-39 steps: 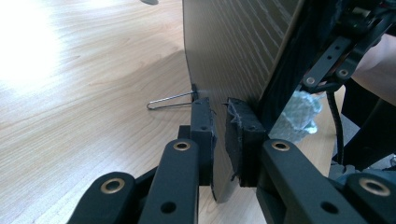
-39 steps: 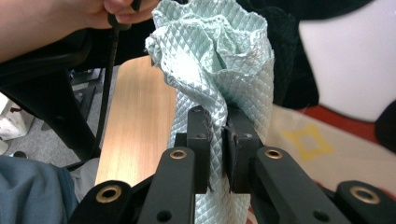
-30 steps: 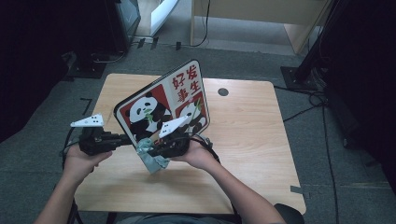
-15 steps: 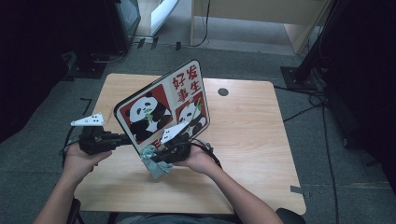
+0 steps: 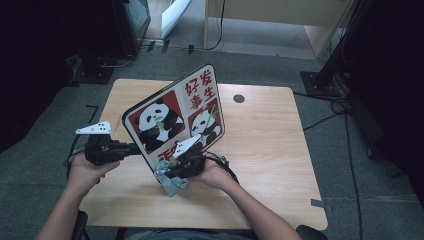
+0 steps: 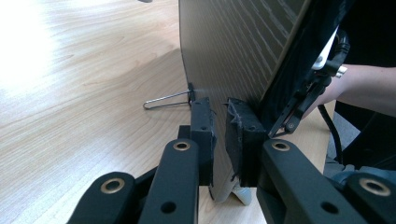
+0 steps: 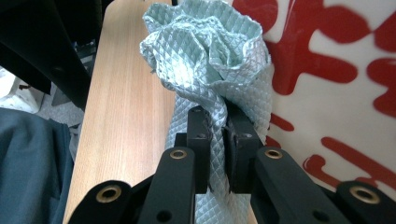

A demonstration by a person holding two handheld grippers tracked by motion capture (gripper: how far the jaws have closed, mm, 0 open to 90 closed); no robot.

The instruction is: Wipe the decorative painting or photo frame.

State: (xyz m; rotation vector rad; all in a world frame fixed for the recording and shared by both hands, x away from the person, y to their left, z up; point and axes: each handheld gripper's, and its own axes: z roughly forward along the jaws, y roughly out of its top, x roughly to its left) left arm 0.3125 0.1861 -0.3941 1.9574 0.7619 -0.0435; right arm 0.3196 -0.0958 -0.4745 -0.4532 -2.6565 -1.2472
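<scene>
Grey carpet and dark stands ring a pale wooden table point(image 5: 270, 150), and near its left half a panda board point(image 5: 172, 117) stands tilted on its lower edge, printed face toward the person. The left gripper point(image 5: 131, 148) comes in from the left, its jaws closed to a narrow gap on the board's near left edge; in the left gripper view the pads point(image 6: 201, 126) pinch the plain back panel point(image 6: 224, 51), with a thin wire stand point(image 6: 166, 99) lying on the wood behind it. The right gripper point(image 5: 167, 174) has its jaws clamped on a pale green cloth point(image 5: 170, 182), low at the board's near bottom corner; the right gripper view shows the bunched cloth point(image 7: 205, 51) pressed beside the red printing point(image 7: 336, 60).

The main risk, as I judge it, is the board itself. It is held by one thin edge and leans; a firm push with the cloth against the face could twist it in the pads or slide its lower edge across the wood. If it pivots, it may drop flat or land on the wire stand. The cloth hangs loose below the jaws and could catch under the board's bottom edge and drag it. Wiping so close to the left gripper also risks a knock between the two tools.
</scene>
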